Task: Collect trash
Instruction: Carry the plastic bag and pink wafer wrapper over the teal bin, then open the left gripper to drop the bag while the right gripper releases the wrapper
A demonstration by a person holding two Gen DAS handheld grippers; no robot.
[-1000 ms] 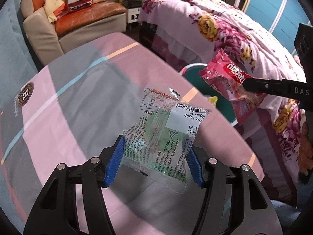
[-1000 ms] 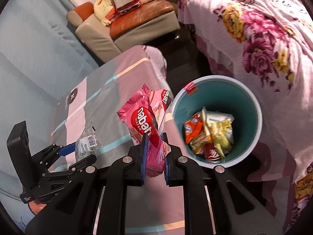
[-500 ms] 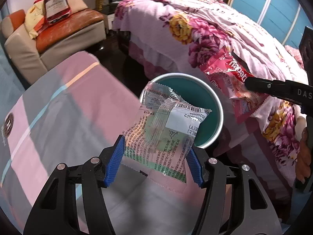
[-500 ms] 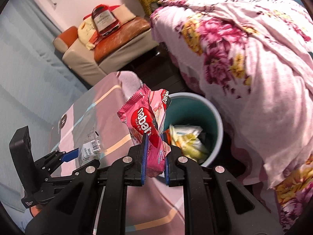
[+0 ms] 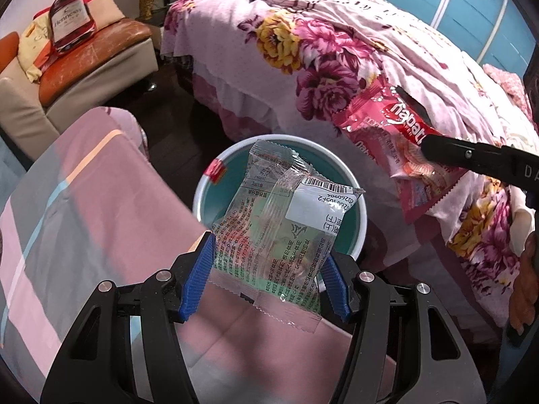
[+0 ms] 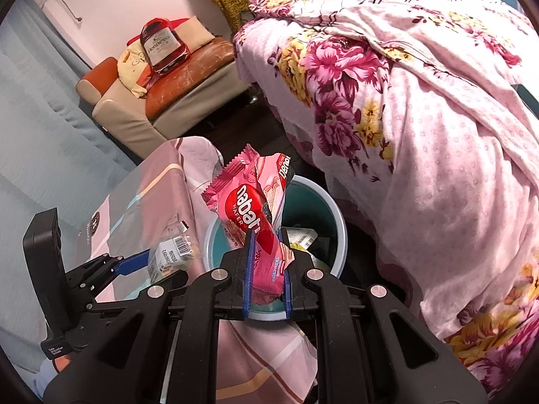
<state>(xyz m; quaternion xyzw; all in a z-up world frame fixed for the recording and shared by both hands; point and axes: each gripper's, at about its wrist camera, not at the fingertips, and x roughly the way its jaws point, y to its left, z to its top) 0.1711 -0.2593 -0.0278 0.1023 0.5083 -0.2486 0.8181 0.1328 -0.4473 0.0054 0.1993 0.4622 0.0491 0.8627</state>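
My left gripper (image 5: 266, 269) is shut on a clear plastic wrapper (image 5: 283, 222) with a white barcode label, held above the teal trash bin (image 5: 358, 202) beside the table edge. My right gripper (image 6: 266, 269) is shut on a pink Nabati wafer wrapper (image 6: 251, 208), held over the near rim of the same bin (image 6: 333, 222); some trash shows inside it. In the left wrist view the pink wrapper (image 5: 401, 141) and right gripper (image 5: 438, 144) are to the right of the bin. In the right wrist view the left gripper (image 6: 145, 262) with the clear wrapper (image 6: 173, 252) is at the left.
A table with a pink and grey striped cloth (image 5: 84, 202) is left of the bin. A bed with a floral pink cover (image 5: 337, 50) lies close behind and right of it. A tan and orange sofa (image 5: 84, 67) with a large bottle-shaped item stands at the back left.
Both grippers have moved off the table towards the bin, each still holding its wrapper. The clear wrapper now hangs over the bin, which was further away before.
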